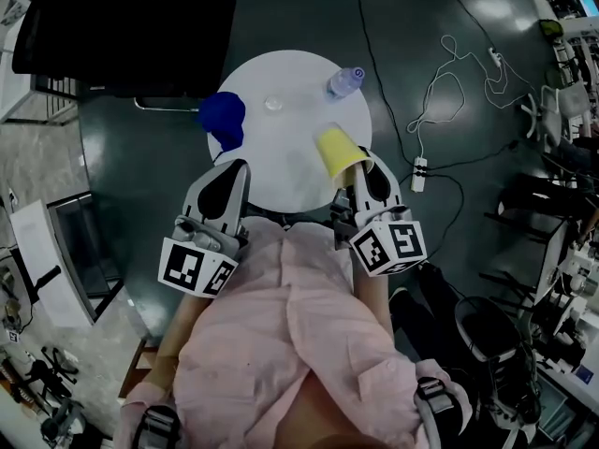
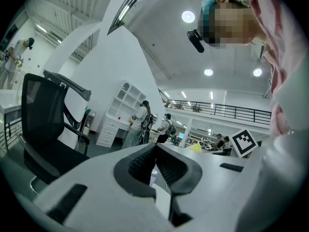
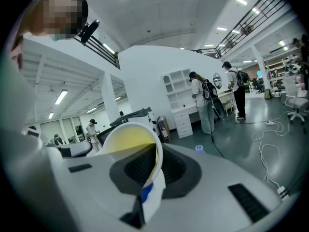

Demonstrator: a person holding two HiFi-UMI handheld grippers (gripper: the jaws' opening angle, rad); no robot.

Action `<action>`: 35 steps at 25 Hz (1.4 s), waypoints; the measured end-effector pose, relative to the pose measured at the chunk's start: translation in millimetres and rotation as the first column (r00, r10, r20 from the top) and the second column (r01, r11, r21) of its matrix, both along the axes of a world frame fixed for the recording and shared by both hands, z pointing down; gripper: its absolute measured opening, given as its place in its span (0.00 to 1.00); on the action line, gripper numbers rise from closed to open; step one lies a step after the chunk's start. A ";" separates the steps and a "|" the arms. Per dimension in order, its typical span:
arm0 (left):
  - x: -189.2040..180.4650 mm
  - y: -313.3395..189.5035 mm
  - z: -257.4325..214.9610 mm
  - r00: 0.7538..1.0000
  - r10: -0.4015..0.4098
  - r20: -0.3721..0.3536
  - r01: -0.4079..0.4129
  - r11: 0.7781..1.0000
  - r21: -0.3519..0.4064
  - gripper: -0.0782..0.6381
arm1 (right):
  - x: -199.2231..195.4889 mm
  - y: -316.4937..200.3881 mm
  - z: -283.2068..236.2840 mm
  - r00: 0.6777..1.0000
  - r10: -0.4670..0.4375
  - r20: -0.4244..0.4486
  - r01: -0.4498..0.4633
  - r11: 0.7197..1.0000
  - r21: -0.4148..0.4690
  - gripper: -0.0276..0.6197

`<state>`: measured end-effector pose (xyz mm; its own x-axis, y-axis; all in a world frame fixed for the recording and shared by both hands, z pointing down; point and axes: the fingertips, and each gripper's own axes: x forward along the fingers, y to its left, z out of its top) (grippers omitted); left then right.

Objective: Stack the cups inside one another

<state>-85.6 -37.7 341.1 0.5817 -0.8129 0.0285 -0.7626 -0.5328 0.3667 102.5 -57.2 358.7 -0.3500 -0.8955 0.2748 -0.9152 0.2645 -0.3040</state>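
Note:
A round white table (image 1: 290,171) stands in front of me. At its left edge is a blue cup (image 1: 222,120), of which a sliver (image 3: 146,190) shows in the right gripper view. My left gripper (image 1: 233,166) sits just below it, jaws shut (image 2: 155,148) with nothing between them. My right gripper (image 1: 360,166) is shut on the wall of a yellow cup (image 1: 339,151), held tilted over the table's right side. The cup's pale open mouth (image 3: 126,139) faces the camera in the right gripper view, pinched at the rim. A bit of the yellow cup (image 2: 194,148) also shows in the left gripper view.
A clear plastic bottle with a blue cap (image 1: 344,82) and a small clear round thing (image 1: 273,104) lie on the table's far side. A black office chair (image 1: 122,26) stands beyond the table. White cables (image 1: 449,82) and a power strip (image 1: 419,171) lie on the floor to the right.

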 end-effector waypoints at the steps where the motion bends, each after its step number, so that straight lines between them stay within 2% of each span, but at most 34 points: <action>1: -2.7 -0.5 0.4 1.000 0.001 0.002 -0.001 1.000 -0.001 0.13 | -1.8 -1.9 0.3 1.000 -0.002 -0.003 0.002 1.000 -0.001 0.10; 16: -28.0 -9.3 5.3 0.999 0.032 -0.012 -0.033 0.999 -0.010 0.13 | -19.1 -30.1 6.3 0.998 -0.020 -0.066 0.018 1.000 -0.018 0.10; 35: -27.9 -19.0 -0.5 0.996 0.076 -0.046 -0.076 0.997 -0.004 0.13 | -15.4 -58.4 6.6 0.992 -0.063 -0.108 0.058 0.997 -0.051 0.10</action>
